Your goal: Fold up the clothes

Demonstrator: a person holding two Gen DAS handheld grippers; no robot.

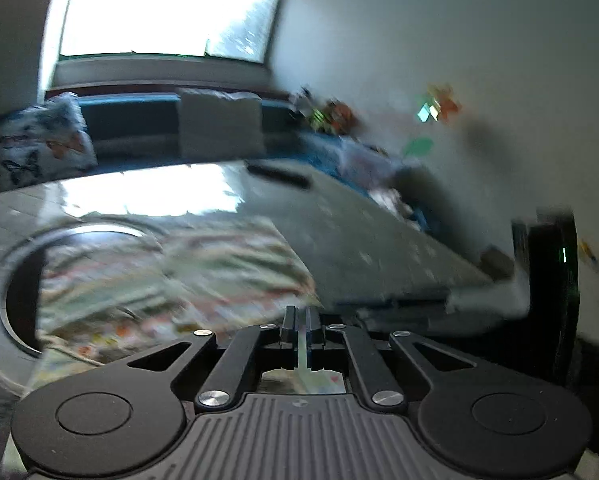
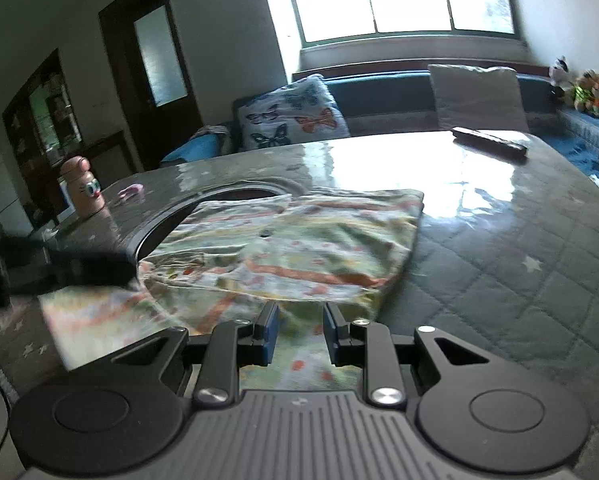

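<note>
A striped, patterned garment (image 2: 291,248) in pale green, orange and white lies on the quilted grey table (image 2: 499,264), partly over a round hole. It shows blurred in the left wrist view (image 1: 171,280). My left gripper (image 1: 301,320) is shut on a thin edge of the garment, which runs back between its fingers. My right gripper (image 2: 299,320) is open, its jaws either side of the garment's near edge, holding nothing. The left gripper also appears as a dark blur at the garment's left corner in the right wrist view (image 2: 95,268).
A round hole (image 2: 203,208) sits in the table under the garment. A pink cartoon bottle (image 2: 85,192) stands at the far left. A dark remote (image 2: 489,138) lies at the far side. A sofa with a butterfly cushion (image 2: 295,116) is behind the table.
</note>
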